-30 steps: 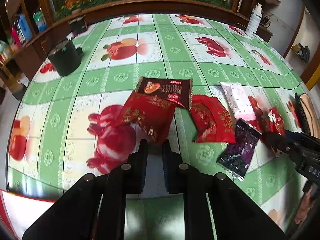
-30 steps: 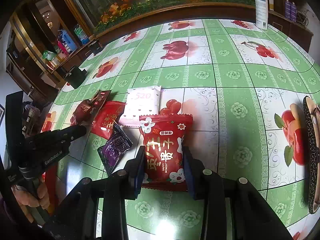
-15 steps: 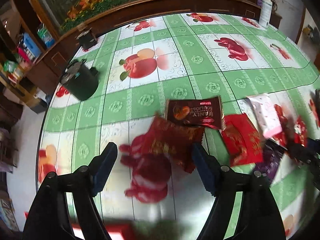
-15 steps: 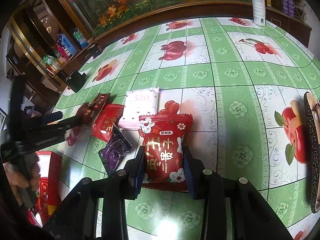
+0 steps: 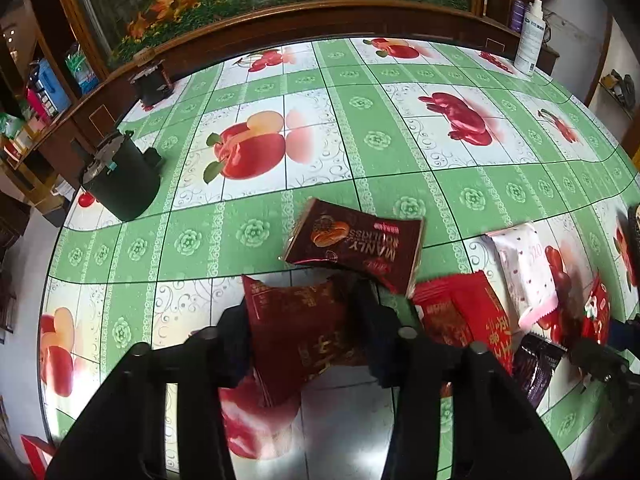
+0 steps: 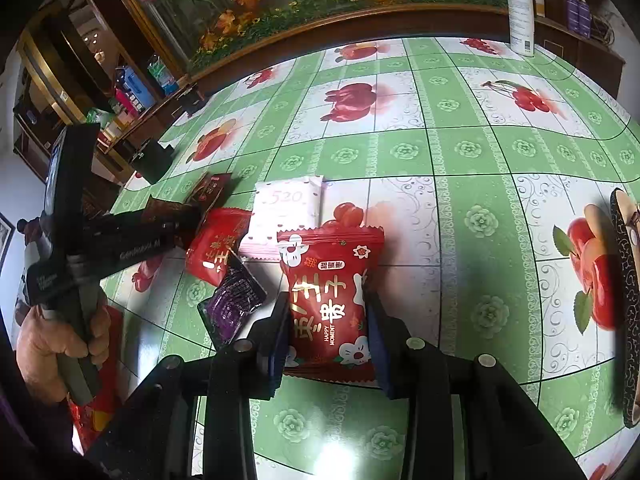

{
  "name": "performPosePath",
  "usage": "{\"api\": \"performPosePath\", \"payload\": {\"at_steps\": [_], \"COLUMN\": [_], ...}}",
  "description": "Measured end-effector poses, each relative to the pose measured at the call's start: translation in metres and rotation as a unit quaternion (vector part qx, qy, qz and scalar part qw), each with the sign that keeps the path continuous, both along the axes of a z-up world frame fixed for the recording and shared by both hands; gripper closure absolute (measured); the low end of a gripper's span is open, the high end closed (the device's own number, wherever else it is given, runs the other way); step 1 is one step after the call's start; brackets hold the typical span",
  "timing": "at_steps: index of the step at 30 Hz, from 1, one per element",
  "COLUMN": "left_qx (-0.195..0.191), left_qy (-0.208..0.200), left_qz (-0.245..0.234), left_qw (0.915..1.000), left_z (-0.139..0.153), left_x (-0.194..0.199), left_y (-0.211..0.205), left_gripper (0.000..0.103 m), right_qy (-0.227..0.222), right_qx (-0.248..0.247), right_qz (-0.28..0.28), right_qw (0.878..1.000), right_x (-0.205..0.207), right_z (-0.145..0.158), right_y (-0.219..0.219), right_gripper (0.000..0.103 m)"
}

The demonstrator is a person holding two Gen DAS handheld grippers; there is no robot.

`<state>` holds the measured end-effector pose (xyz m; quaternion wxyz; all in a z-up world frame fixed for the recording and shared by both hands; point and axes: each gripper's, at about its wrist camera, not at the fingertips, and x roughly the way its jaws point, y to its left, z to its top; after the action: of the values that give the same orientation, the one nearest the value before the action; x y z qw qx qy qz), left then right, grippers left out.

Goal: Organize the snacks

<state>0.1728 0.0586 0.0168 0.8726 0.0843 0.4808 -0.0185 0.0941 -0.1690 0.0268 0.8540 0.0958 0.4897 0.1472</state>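
**Both tools straddle a packet: how to close cleanly**

The left tool (image 5: 304, 332) is spread around a dark red packet (image 5: 298, 328), fingers at its two sides; whether they press it yet I cannot tell. This packet lies on the counter (image 5: 360, 152), its 1 o'clock corner just beside the brown packet (image 5: 356, 240). The right tool (image 6: 326, 328) likewise flanks the bright red flowered packet (image 6: 330, 288); contact is unclear. At that packet's 11 o'clock lies a white packet (image 6: 286, 208), at 9 o'clock a purple one (image 6: 234, 300).

To do it well, I judge: close slowly and squarely across each packet's middle, keep the fingertips low against the counter, and lift straight up so neighbouring wrappers stay undisturbed.
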Motion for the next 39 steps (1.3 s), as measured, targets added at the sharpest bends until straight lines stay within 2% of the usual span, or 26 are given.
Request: {"api": "performPosePath", "payload": {"at_steps": [4,11,13,15,18,25,29,34,37,39], "left_qx": [0.013,0.019,0.013,0.014,0.022,-0.001,0.004,0.053,0.069,0.070], "left_qy": [-0.014,-0.031,-0.035,-0.044,-0.056,-0.073,-0.095,-0.142,-0.162,-0.167], "left_qz": [0.002,-0.016,-0.023,-0.038,-0.062,-0.089,-0.081,-0.038,-0.001,0.030], "left_qw": [0.9998,0.9992,0.9990,0.9982,0.9963,0.9934,0.9922,0.9878,0.9843,0.9831], "left_z": [0.001,0.005,0.009,0.015,0.023,0.046,0.062,0.080,0.087,0.088], "left_x": [-0.003,-0.021,-0.031,-0.047,-0.070,-0.130,-0.173,-0.228,-0.253,-0.264], "left_y": [-0.004,-0.011,-0.012,-0.015,-0.020,-0.008,0.010,0.050,0.082,0.106], "left_gripper": [0.069,0.071,0.077,0.079,0.079,0.079,0.079,0.079,0.079,0.079], "right_qy": [-0.001,0.002,0.009,0.016,0.017,0.004,-0.014,-0.024,-0.043,-0.051], "right_qx": [-0.002,0.002,0.020,0.042,0.060,0.118,0.121,0.135,0.151,0.179], "right_qz": [0.002,0.007,0.010,0.009,0.011,0.035,0.066,0.102,0.142,0.173], "right_qw": [1.000,1.000,1.000,0.999,0.998,0.992,0.990,0.985,0.977,0.967], "right_x": [0.000,0.000,0.000,0.000,0.000,-0.005,-0.014,-0.035,-0.060,-0.079], "right_z": [0.000,0.000,0.000,-0.001,0.001,0.011,0.016,0.021,0.029,0.033], "right_y": [0.002,0.001,-0.002,-0.008,-0.011,-0.007,0.011,0.046,0.084,0.115], "right_gripper": [0.067,0.067,0.067,0.067,0.068,0.068,0.068,0.068,0.068,0.068]}}
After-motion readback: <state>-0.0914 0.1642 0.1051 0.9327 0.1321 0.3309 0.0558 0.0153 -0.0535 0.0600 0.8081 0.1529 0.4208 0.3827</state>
